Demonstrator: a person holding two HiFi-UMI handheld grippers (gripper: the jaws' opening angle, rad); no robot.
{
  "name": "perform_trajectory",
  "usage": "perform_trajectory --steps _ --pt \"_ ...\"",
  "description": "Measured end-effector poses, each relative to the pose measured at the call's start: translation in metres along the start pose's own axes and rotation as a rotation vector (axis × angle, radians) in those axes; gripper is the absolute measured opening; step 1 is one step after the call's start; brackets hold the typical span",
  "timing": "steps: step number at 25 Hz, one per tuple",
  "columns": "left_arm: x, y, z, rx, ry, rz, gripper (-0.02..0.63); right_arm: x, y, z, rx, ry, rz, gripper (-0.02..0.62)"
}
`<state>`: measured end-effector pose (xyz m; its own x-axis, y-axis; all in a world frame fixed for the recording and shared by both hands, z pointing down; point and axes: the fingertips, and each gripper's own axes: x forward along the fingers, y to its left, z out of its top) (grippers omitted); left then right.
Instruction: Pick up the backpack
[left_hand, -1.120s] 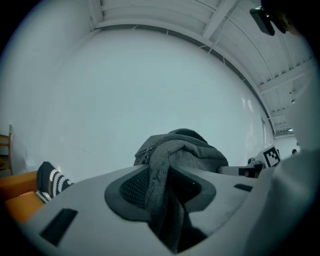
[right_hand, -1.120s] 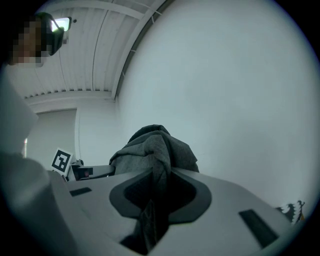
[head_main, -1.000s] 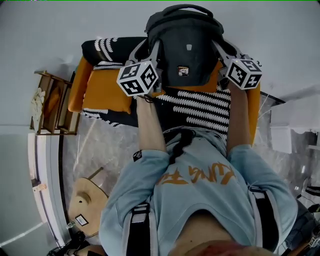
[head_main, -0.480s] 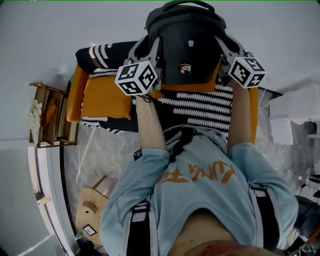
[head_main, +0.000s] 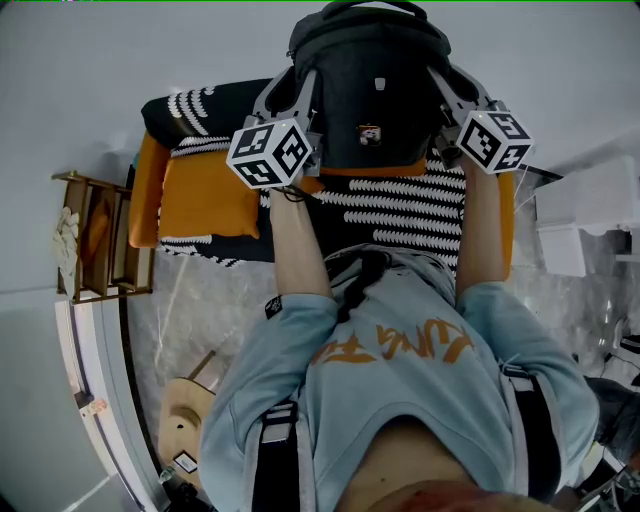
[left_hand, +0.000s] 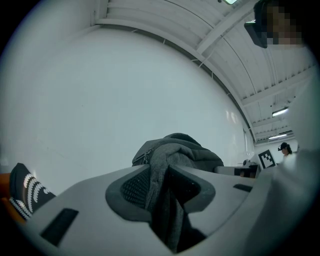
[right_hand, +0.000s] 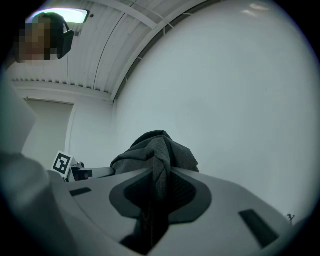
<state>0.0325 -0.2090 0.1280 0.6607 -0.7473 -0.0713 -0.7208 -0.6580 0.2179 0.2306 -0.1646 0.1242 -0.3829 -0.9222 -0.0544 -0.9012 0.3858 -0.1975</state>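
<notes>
Your backpack (head_main: 372, 95) is dark, matt woven cloth. Your left gripper (left_hand: 161, 187) and right gripper (right_hand: 154, 195) are smooth matt grey plastic with mesh-textured pads (left_hand: 135, 187).

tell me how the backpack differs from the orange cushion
The backpack is dark grey, the orange cushion plain orange. The backpack is pinched in the jaws of the left gripper and right gripper; the cushion lies flat, untouched. Both are soft fabric.

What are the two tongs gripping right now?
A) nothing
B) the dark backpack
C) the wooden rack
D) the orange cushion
B: the left tongs and the right tongs are each shut on a fold of dark fabric of the backpack, one at either side.
</notes>
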Motion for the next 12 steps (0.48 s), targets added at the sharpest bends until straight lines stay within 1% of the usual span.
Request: perform_trajectory --steps 8,12 --pt "0.0001 -0.001 0.0034 0.003 0.003 0.001 0.132 0.0004 0.001 0.005 -0.012 0.0 0.004 0.084" --pt "-0.0031 -0.0008 -0.0007 0.002 0.007 0.002 0.132 -0.0022 0.0021 -0.001 -0.009 0.005 0.005 0.085"
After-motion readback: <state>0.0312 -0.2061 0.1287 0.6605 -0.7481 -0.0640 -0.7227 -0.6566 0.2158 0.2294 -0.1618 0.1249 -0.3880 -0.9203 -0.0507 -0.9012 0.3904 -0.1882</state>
